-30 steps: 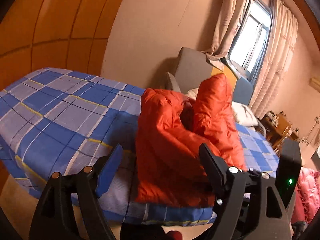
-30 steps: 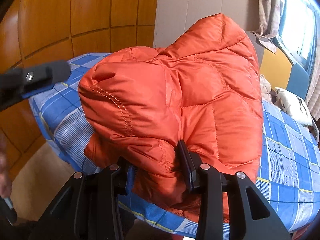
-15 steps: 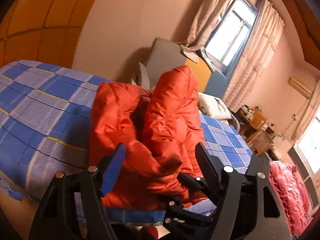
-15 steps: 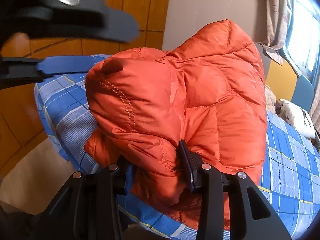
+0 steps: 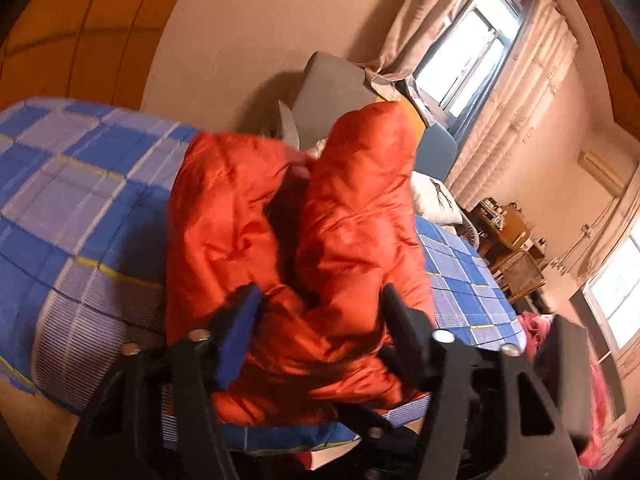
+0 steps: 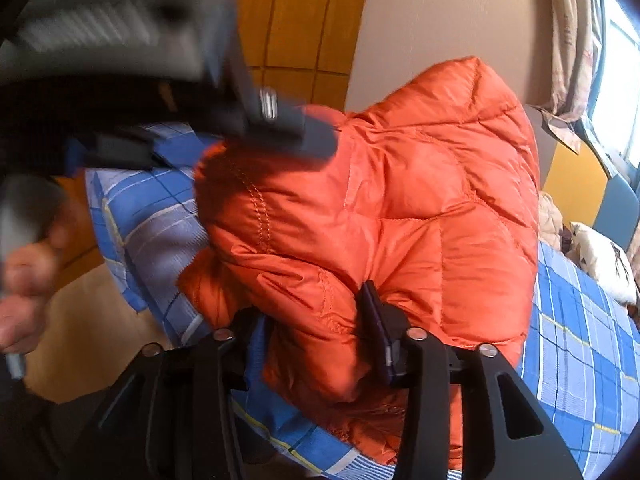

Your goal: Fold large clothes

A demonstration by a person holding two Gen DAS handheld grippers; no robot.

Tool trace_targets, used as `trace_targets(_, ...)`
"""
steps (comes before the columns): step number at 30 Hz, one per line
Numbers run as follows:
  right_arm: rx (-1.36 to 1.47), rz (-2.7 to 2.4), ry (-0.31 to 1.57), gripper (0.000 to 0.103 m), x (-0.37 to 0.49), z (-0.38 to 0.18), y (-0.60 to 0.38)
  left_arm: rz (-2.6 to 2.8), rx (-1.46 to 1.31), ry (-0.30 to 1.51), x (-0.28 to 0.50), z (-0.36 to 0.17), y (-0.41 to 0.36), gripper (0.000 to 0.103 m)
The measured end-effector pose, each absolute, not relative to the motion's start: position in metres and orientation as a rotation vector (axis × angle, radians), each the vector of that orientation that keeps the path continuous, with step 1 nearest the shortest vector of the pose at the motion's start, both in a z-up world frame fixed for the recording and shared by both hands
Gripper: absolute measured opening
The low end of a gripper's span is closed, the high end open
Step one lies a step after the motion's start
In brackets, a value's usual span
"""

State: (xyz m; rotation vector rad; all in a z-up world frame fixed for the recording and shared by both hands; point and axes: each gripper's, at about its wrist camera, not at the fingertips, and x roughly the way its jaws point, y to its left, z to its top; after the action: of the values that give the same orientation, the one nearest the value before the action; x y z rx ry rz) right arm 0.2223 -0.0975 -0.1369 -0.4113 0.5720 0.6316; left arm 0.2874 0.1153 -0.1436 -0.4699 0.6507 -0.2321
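An orange puffer jacket (image 5: pixel 256 240) lies bunched near the front edge of a bed with a blue checked sheet (image 5: pixel 80 208). It also fills the right wrist view (image 6: pixel 400 208). My left gripper (image 5: pixel 320 316) is open, its fingers on either side of the jacket's lower fold. My right gripper (image 6: pixel 316 336) is shut on a thick fold of the jacket at its lower edge. The left gripper (image 6: pixel 256 120) shows blurred at the upper left of the right wrist view, over the jacket.
A grey chair back (image 5: pixel 332 92) and curtains with a window (image 5: pixel 472 60) stand behind the bed. A white pillow (image 6: pixel 604 260) lies at the bed's far right. A wooden cabinet (image 5: pixel 516 248) and pink bedding (image 5: pixel 600 400) are to the right. Wood panelling (image 6: pixel 304 32) lines the wall.
My left gripper has swung right and closer, and its fingers now straddle the jacket's lower fold. The right gripper keeps its hold on the jacket.
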Motion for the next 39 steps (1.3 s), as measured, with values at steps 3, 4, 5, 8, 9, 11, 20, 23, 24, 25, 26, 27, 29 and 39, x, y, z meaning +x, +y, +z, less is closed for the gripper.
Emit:
trace_targets(3, -0.424, 0.635, 0.571, 0.045, 0.220, -0.134, -0.099, -0.238, -0.488, 0.664, 0.290, -0.152, 0.121, 0.031)
trace_targets(4, -0.420, 0.636, 0.573, 0.045, 0.219, -0.133, -0.099, -0.236, -0.485, 0.663, 0.290, -0.154, 0.122, 0.025)
trace_targets(5, -0.411, 0.638, 0.576, 0.045, 0.218, -0.131, -0.100, -0.234, -0.497, 0.659, 0.290, -0.156, 0.124, 0.020)
trace_targets(8, -0.376, 0.655, 0.586, 0.046, 0.217, -0.126, -0.106, -0.231, -0.557, 0.650, 0.289, -0.165, 0.132, 0.015)
trace_targets(9, -0.340, 0.672, 0.595, 0.053, 0.215, -0.123, -0.111, -0.224, -0.589, 0.649, 0.288, -0.170, 0.136, 0.014)
trace_targets(11, -0.272, 0.688, 0.610, 0.060, 0.216, -0.118, -0.122, -0.222, -0.645, 0.649, 0.288, -0.179, 0.143, 0.014)
trace_targets(20, 0.052, 0.572, 0.697, 0.060, 0.247, -0.111, -0.173, -0.200, -0.718, 0.652, 0.281, -0.200, 0.153, 0.013)
trace_targets(23, 0.024, 0.547, 0.702, 0.060, 0.250, -0.113, -0.165, -0.196, -0.721, 0.656, 0.279, -0.204, 0.156, 0.014)
trace_targets(24, 0.003, 0.540, 0.705, 0.060, 0.251, -0.113, -0.160, -0.190, -0.727, 0.657, 0.279, -0.206, 0.158, 0.014)
trace_targets(25, -0.019, 0.529, 0.712, 0.060, 0.256, -0.113, -0.158, -0.185, -0.728, 0.657, 0.278, -0.207, 0.159, 0.014)
trace_targets(26, -0.034, 0.520, 0.716, 0.060, 0.260, -0.113, -0.156, -0.181, -0.730, 0.658, 0.277, -0.209, 0.160, 0.014)
trace_targets(27, -0.059, 0.507, 0.721, 0.060, 0.262, -0.113, -0.150, -0.178, -0.733, 0.660, 0.274, -0.211, 0.160, 0.014)
trace_targets(29, -0.084, 0.496, 0.724, 0.060, 0.263, -0.115, -0.141, -0.170, -0.738, 0.664, 0.271, -0.215, 0.162, 0.014)
trace_targets(39, -0.166, 0.476, 0.733, 0.064, 0.256, -0.127, -0.127, -0.143, -0.709, 0.686, 0.267, -0.219, 0.163, 0.014)
